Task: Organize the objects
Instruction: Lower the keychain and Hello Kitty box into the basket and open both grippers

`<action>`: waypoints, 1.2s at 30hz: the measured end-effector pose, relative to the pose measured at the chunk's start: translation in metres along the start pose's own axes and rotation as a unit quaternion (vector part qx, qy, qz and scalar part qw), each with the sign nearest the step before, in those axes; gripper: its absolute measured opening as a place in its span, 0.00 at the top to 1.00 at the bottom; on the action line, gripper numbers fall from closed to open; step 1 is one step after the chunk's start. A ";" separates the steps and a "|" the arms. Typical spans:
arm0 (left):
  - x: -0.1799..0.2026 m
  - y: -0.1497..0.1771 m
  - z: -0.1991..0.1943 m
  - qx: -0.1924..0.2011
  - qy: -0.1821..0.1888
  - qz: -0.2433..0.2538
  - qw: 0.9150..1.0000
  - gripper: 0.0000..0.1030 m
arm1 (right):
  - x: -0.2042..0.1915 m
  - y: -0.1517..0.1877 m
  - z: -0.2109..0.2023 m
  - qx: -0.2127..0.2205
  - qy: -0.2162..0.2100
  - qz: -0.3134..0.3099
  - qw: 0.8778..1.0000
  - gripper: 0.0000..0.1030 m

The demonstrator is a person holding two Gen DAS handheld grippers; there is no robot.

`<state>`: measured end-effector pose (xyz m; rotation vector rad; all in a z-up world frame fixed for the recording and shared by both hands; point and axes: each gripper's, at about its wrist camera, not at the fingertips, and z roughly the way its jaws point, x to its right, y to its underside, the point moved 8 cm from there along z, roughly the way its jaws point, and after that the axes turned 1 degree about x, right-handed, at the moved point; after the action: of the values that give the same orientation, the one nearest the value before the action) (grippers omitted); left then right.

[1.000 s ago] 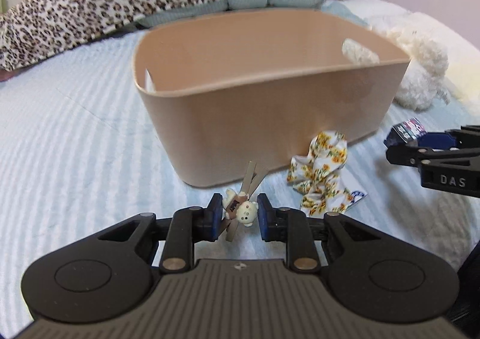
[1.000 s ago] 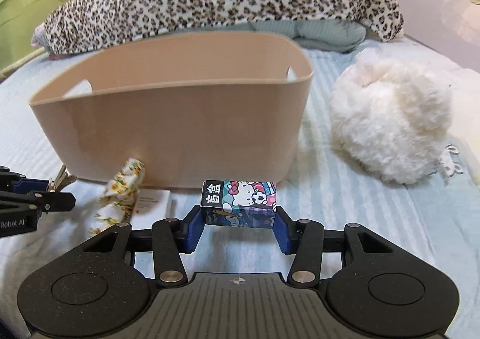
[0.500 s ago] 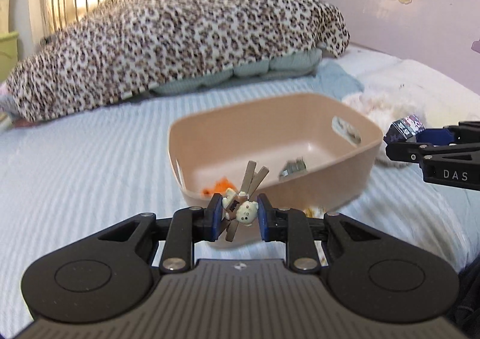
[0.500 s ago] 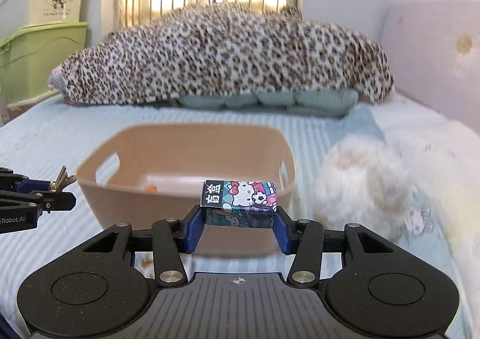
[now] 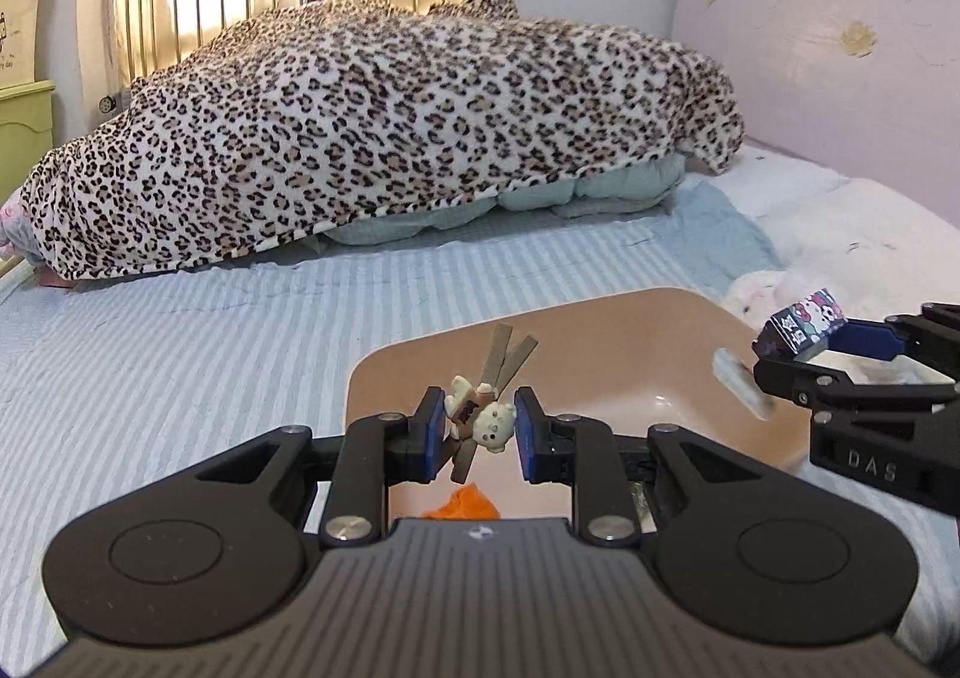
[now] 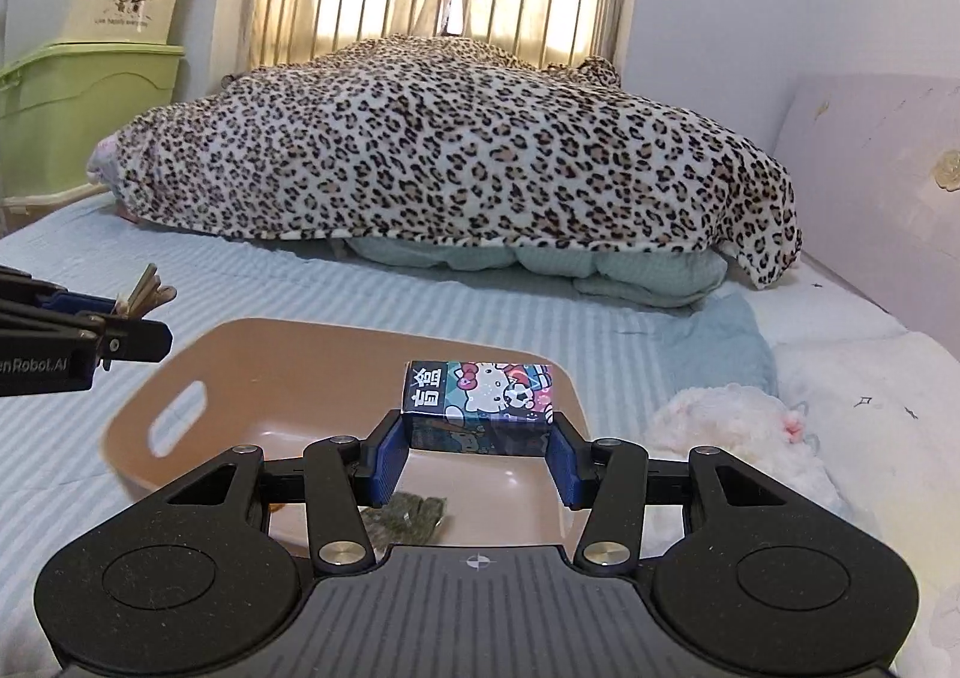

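My left gripper point(image 5: 480, 432) is shut on a bear hair clip point(image 5: 483, 417) with two brown prongs, held above the near left part of the tan plastic basket point(image 5: 600, 318). My right gripper point(image 6: 474, 453) is shut on a small Hello Kitty box point(image 6: 480, 399), held above the basket point(image 6: 336, 342). The box also shows at the right of the left wrist view point(image 5: 801, 321). An orange item point(image 5: 462, 501) and a dark green item point(image 6: 414, 513) lie inside the basket. The left gripper shows at the left edge of the right wrist view point(image 6: 129, 318).
The basket stands on a blue striped bedsheet point(image 5: 180, 342). A leopard-print blanket point(image 5: 372, 126) is piled at the back. A white plush toy point(image 6: 738, 426) lies right of the basket. Storage bins point(image 6: 84, 36) stand at the far left; a metal bed rail point(image 6: 456, 0) is behind.
Both grippers have risen from bed level beside the basket to above its opening, each holding its object. The floral cloth on the bed has dropped out of view.
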<state>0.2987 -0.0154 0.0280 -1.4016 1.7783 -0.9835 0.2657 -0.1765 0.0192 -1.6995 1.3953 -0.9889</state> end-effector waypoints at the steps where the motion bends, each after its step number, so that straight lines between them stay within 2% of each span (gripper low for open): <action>1: 0.001 0.001 0.010 -0.005 -0.006 0.001 1.000 0.75 | 0.000 0.001 0.006 -0.001 0.003 0.001 1.000 0.56; 8: 0.006 0.025 0.070 -0.066 -0.035 0.009 0.997 0.75 | -0.007 0.017 0.054 -0.034 0.011 -0.003 0.999 0.56; 12: 0.008 0.043 0.087 -0.105 -0.016 0.016 0.994 0.74 | -0.012 0.030 0.072 -0.059 0.010 -0.019 0.998 0.56; 16: 0.007 0.053 0.087 -0.118 -0.017 0.025 0.993 0.72 | -0.018 0.042 0.086 -0.087 0.009 -0.055 0.995 0.55; 17: 0.006 0.052 0.085 -0.118 -0.016 0.018 0.993 0.70 | -0.019 0.046 0.088 -0.093 0.009 -0.062 0.994 0.55; 18: 0.006 0.052 0.082 -0.117 -0.013 0.014 0.993 0.68 | -0.020 0.048 0.089 -0.095 0.008 -0.064 0.993 0.46; 19: 0.005 0.051 0.079 -0.115 -0.013 0.010 0.993 0.56 | -0.021 0.048 0.087 -0.093 0.006 -0.062 0.994 0.46; 20: 0.005 0.049 0.076 -0.112 -0.014 0.009 0.994 0.38 | -0.021 0.047 0.084 -0.088 0.002 -0.056 0.995 0.45; 22: 0.005 0.044 0.065 -0.097 -0.021 0.010 0.995 0.28 | -0.021 0.046 0.074 -0.081 -0.002 -0.044 0.996 0.35; 25: 0.006 0.038 0.052 -0.087 -0.021 0.015 0.996 0.28 | -0.019 0.041 0.058 -0.070 -0.002 -0.033 0.997 0.26; 29: 0.004 0.035 0.033 -0.077 -0.020 0.020 0.997 0.24 | -0.014 0.034 0.038 -0.061 0.005 -0.036 0.998 0.24; 36: 0.002 0.040 0.001 -0.073 -0.015 0.006 0.997 0.23 | -0.005 0.039 0.001 -0.057 -0.002 -0.011 0.998 0.21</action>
<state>0.2794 -0.0118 -0.0073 -1.4844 1.8665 -0.8364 0.2491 -0.1780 -0.0159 -1.8019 1.4582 -0.9340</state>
